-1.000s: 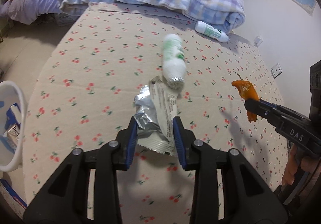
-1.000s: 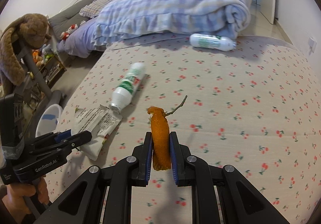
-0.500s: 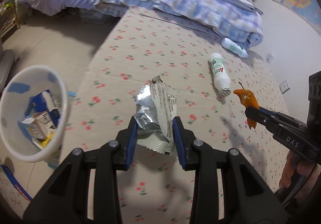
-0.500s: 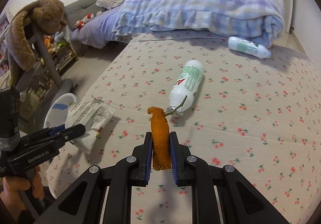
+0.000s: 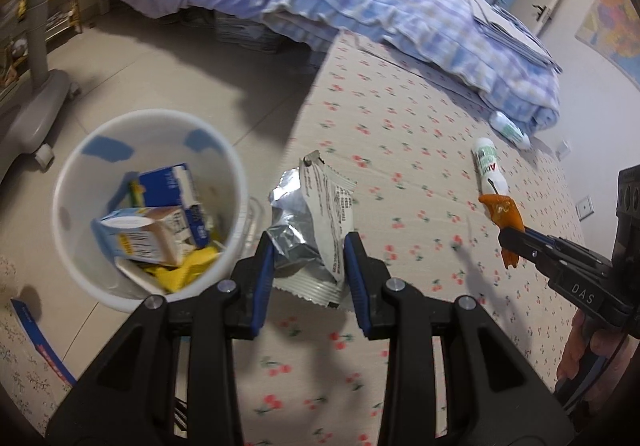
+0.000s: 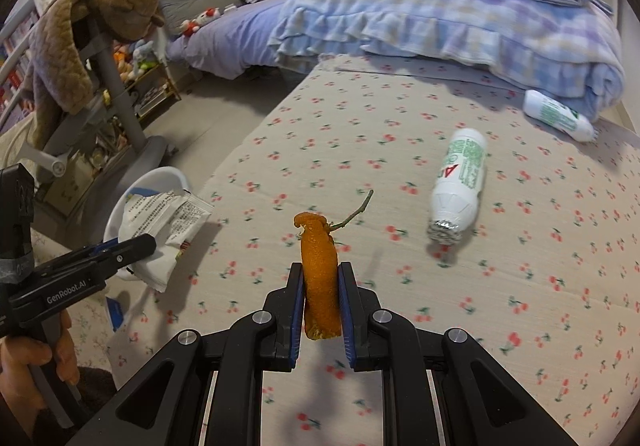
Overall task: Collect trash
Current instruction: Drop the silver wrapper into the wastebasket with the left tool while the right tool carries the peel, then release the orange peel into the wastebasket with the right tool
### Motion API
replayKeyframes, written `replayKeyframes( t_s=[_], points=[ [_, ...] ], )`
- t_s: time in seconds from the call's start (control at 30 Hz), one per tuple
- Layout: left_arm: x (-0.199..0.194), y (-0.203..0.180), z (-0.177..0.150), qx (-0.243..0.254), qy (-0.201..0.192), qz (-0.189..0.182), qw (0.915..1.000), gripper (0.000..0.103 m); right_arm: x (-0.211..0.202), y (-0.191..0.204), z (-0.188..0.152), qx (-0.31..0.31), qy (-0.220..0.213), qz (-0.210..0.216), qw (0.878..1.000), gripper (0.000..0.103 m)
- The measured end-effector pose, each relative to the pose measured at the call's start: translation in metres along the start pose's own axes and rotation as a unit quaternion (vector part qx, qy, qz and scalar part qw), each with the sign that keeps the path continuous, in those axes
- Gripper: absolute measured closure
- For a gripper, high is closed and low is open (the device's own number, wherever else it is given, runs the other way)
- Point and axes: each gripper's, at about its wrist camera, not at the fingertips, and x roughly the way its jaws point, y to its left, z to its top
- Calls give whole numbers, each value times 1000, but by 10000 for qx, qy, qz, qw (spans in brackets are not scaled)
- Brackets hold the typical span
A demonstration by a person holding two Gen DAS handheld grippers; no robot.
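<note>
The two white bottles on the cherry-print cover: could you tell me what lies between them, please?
Nothing: in the right wrist view, only bare cherry-print cover separates the nearer bottle from the farther bottle by the folded quilt.

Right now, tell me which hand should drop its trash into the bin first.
Left. The left gripper, shut on the wrapper, is right beside the white bin. The right gripper, holding the orange peel, sits farther over the bed.

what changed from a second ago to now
Both hand-held grippers swung left toward the white bin: the left hand-held gripper carried the foil wrapper to its rim, and the right hand-held gripper followed with the orange peel. Both grips unchanged; both bottles stay on the bed.
</note>
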Motion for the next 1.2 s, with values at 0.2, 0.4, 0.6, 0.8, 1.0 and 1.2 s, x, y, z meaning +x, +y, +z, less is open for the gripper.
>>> replayKeyframes(
  t_s=[0.2, 0.4, 0.6, 0.8, 1.0, 1.2],
  points=[
    [-10, 35, 4, -350, -160, 164, 9991, 66, 11, 25, 6, -171, 29, 111, 9998, 86],
    [-18, 70, 5, -707, -287, 378, 9964, 66, 21, 49, 10, -340, 56, 213, 9992, 86],
    [-22, 94, 5, -903, -393, 631, 9931, 66, 31, 71, 12, -503, 117, 281, 9983, 86],
    [-23, 112, 6, -1041, -471, 929, 9891, 60, 41, 97, 17, -679, 150, 406, 9968, 86],
    [-22, 129, 2, -1350, -236, 1419, 9804, 33, 53, 129, 23, -979, 181, 580, 9933, 86],
    [-23, 141, -3, -1547, 45, 1882, 9699, 23, 70, 159, 29, -1082, 242, 753, 9910, 86]
  ],
)
